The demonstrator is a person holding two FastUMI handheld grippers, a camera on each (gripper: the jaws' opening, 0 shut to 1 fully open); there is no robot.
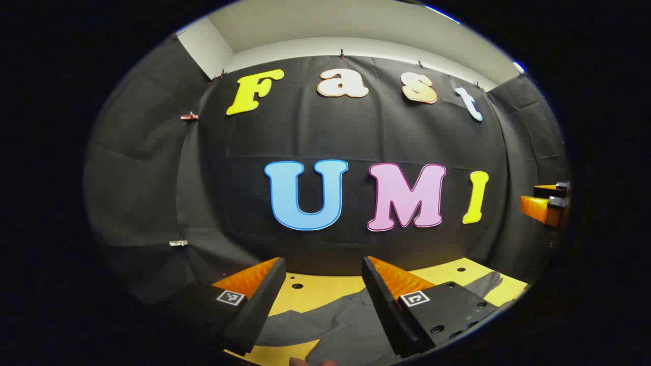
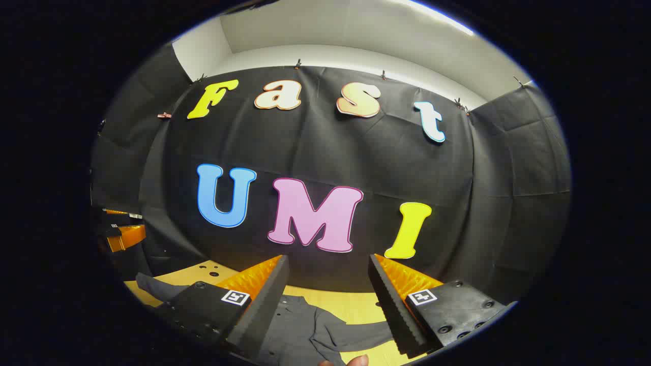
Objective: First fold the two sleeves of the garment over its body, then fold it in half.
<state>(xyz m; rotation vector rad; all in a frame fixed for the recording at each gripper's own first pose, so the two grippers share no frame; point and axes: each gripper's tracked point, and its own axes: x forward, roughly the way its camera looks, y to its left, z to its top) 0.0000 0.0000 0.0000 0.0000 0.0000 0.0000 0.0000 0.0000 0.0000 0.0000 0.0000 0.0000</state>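
A dark grey long-sleeved garment [image 1: 330,325] lies spread on the yellow table [image 1: 315,287], low in the left gripper view. My left gripper [image 1: 323,267] hangs above it, open, nothing between its fingers. In the right gripper view the same garment [image 2: 305,330] shows with its collar toward the back wall and a sleeve [image 2: 152,285] reaching left. My right gripper [image 2: 328,264] is also open and held above the cloth. The other gripper [image 1: 546,203] appears at the right edge of the left gripper view, and at the left edge [image 2: 122,235] of the right gripper view.
The yellow table [image 2: 356,307] has small round holes near its back edge. Black cloth walls close the booth behind and on both sides. A fingertip [image 2: 356,361] shows at the bottom of the right gripper view.
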